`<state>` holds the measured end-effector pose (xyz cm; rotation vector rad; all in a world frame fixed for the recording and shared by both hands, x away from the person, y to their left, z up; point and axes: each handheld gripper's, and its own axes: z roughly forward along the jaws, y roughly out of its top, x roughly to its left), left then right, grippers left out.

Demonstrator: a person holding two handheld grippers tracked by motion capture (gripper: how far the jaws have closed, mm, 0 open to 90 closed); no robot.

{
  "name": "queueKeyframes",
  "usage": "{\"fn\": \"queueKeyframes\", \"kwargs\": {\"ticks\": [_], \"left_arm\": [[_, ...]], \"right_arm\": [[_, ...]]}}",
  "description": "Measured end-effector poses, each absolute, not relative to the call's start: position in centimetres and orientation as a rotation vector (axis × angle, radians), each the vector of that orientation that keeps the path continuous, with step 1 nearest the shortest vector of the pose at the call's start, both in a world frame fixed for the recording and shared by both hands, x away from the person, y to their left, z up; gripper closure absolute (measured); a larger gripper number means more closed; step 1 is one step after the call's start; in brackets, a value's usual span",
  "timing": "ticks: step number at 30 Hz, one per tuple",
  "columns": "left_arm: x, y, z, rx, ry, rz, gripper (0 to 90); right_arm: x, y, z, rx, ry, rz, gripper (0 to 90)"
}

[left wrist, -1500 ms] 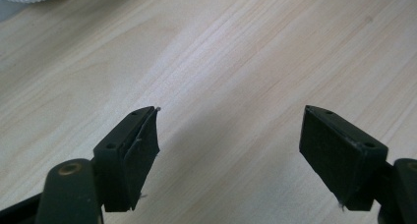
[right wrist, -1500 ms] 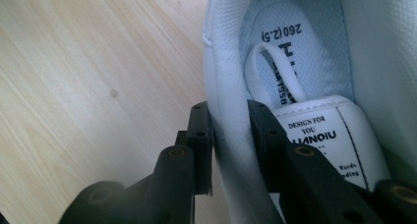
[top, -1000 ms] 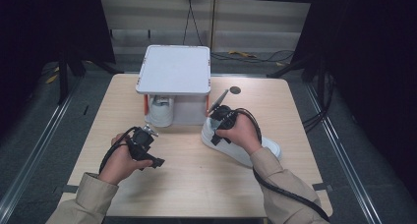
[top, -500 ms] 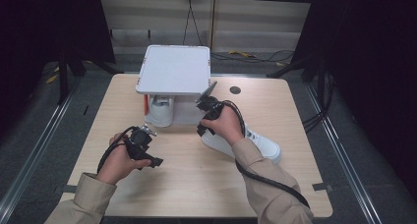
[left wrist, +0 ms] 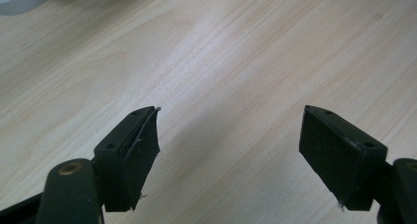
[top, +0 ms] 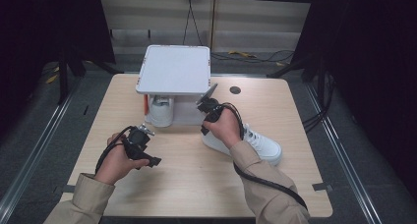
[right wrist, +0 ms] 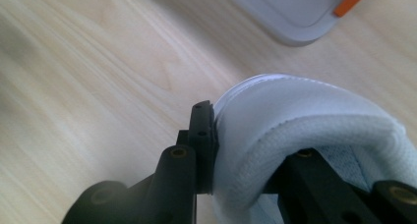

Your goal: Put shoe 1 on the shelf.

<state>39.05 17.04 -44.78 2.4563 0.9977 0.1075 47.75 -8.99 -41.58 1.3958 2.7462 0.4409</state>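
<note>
Since a second earlier, the right hand had carried its gripper and the heel of the white shoe (top: pixel 255 143) up the table toward the stand, while the left hand had hardly shifted. The pale wooden table (top: pixel 295 106) filled the middle of the room, with a white, flat-topped stand (top: pixel 174 69) at its far edge and a second white shoe (top: pixel 161 111) tucked under it. The held shoe was a plain white low-top with a padded collar, lying right of centre, its toe pointing toward the near right corner.

From above, the right gripper (top: pixel 209 103) sat over that shoe's heel end, the wrist bent down. The right gripper view showed more: the jaws were pinched on the white padded collar (right wrist: pixel 295 135), one outside and one inside, with the stand's corner and an orange tab (right wrist: pixel 351 0) beyond. The left gripper (left wrist: pixel 231 135) hovered over bare wood near the left front, jaws spread wide and holding nothing.
</note>
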Motion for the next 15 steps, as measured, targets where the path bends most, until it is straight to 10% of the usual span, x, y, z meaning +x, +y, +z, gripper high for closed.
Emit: {"fn": "queueKeyframes", "kwargs": {"ticks": [15], "left_arm": [[39.0,16.5,-45.1,2.476,0.994,0.106,22.9]], "right_arm": [[44.8,-10.6,-40.3,1.06,2.903,0.35,71.6]]}}
